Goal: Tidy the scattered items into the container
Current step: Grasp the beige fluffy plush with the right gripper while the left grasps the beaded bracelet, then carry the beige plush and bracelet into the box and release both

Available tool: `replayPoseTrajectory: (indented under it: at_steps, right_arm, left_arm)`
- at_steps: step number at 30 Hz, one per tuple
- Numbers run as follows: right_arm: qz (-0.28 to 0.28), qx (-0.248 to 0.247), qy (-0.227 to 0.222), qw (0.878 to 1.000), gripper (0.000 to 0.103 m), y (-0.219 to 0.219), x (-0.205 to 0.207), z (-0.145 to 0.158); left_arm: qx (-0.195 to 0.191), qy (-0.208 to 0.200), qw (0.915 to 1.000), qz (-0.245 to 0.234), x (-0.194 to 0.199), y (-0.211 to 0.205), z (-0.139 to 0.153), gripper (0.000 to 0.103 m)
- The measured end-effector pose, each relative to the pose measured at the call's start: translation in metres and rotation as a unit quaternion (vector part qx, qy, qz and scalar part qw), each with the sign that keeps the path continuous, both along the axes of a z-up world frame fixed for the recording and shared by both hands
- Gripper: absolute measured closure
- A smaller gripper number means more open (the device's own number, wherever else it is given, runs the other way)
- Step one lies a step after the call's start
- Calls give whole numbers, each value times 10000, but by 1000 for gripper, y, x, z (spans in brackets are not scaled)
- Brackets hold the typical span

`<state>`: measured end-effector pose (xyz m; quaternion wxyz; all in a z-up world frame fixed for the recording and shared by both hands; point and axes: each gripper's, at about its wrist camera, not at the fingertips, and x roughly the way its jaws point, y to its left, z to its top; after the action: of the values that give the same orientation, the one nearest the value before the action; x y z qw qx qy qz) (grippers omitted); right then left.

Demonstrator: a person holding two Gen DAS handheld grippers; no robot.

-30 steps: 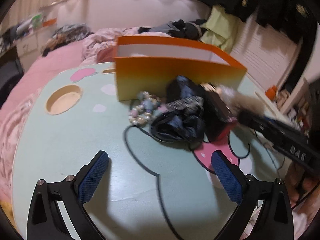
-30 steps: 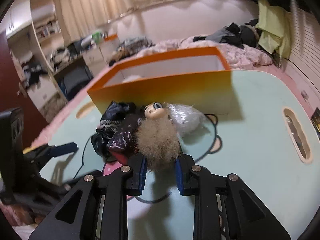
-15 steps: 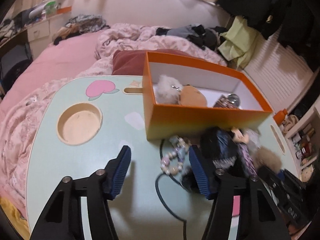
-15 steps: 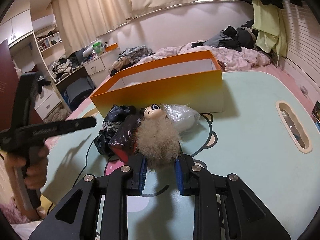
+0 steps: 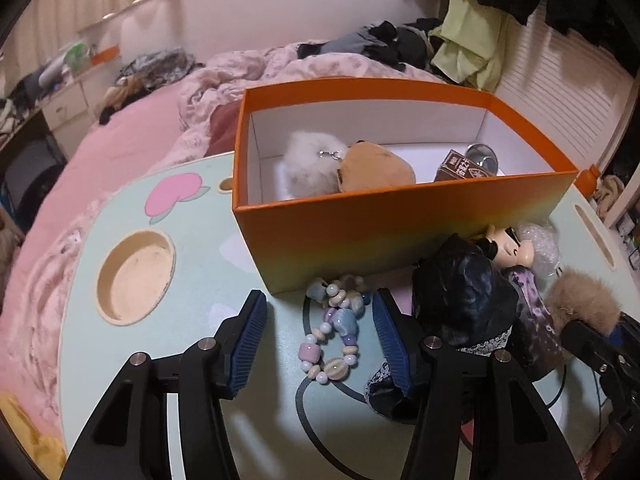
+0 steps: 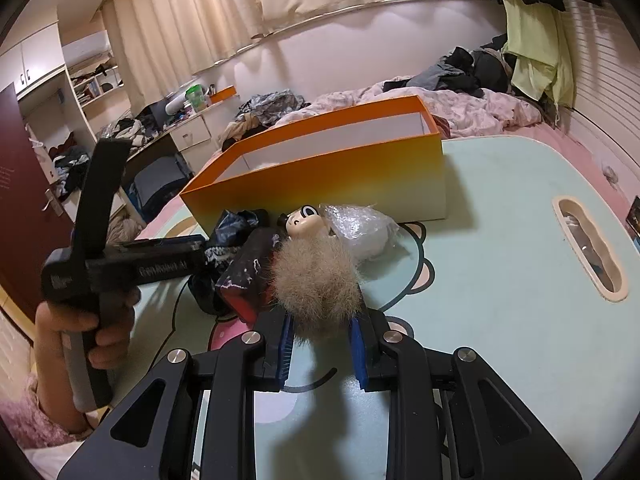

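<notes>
Left wrist: left gripper angled downward, straddling bead bracelet

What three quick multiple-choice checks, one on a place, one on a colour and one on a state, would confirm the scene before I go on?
1. Where does the bead bracelet lie?
A. inside the box
B. on the table in front of the box, between the left gripper's fingers
C. in the round cup recess

2. What colour is the rim of the box?
A. orange
B. blue
C. black

3. What is the right gripper doing?
A. standing wide open over bare table
B. shut on the tan fur pompom
C. shut on the box wall

Answers: 1 B, the beads rest on the green tabletop between the blue pads, untouched; 2 A, the rim and outer wall are orange; 3 B, its pads press the pompom's sides.
</notes>
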<state>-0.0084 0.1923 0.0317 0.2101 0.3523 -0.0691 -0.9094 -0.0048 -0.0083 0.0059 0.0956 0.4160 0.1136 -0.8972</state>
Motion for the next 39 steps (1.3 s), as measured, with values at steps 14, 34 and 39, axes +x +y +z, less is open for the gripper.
replayPoseTrajectory:
  at_steps: [14,34,39]
  right_arm:
    - [-46,-26,3,10000,78,1,-1,0]
    - [-187,128,479,9986,78,5,-7,36]
    - [-205,155,618,9978,78,4,-23,62]
  left_arm:
    - [-65,573,9981,-202,33,-13,17,82]
    - [193,1361,9884,-648,43,-3,91,90]
    - [226,1355,9883,-664,21,-6,106,90]
